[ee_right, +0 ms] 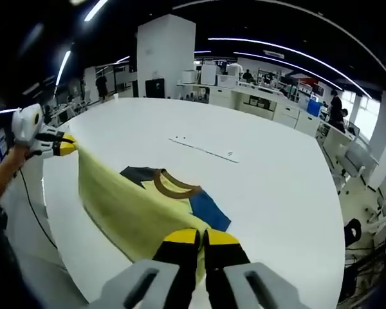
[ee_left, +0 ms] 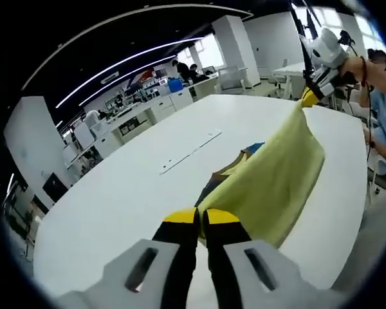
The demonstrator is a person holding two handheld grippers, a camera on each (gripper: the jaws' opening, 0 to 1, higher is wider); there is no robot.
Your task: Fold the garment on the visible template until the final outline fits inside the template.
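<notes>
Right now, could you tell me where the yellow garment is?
The yellow fabric garment hangs stretched above the white table, between the left claw and the right claw.

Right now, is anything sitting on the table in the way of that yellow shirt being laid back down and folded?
Nothing visible does. The yellow garment is stretched between the left gripper and right gripper, both shut on its edge. The white table beneath it is bare apart from a thin flat strip farther back.

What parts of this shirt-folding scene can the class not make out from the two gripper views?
- Template outline: the lifted yellow cloth garment hangs over the white table in both views.
- Garment's lower edge: in the left gripper view, hidden behind the left gripper.
- Gripped corner: in the right gripper view, covered by the right gripper.
</notes>
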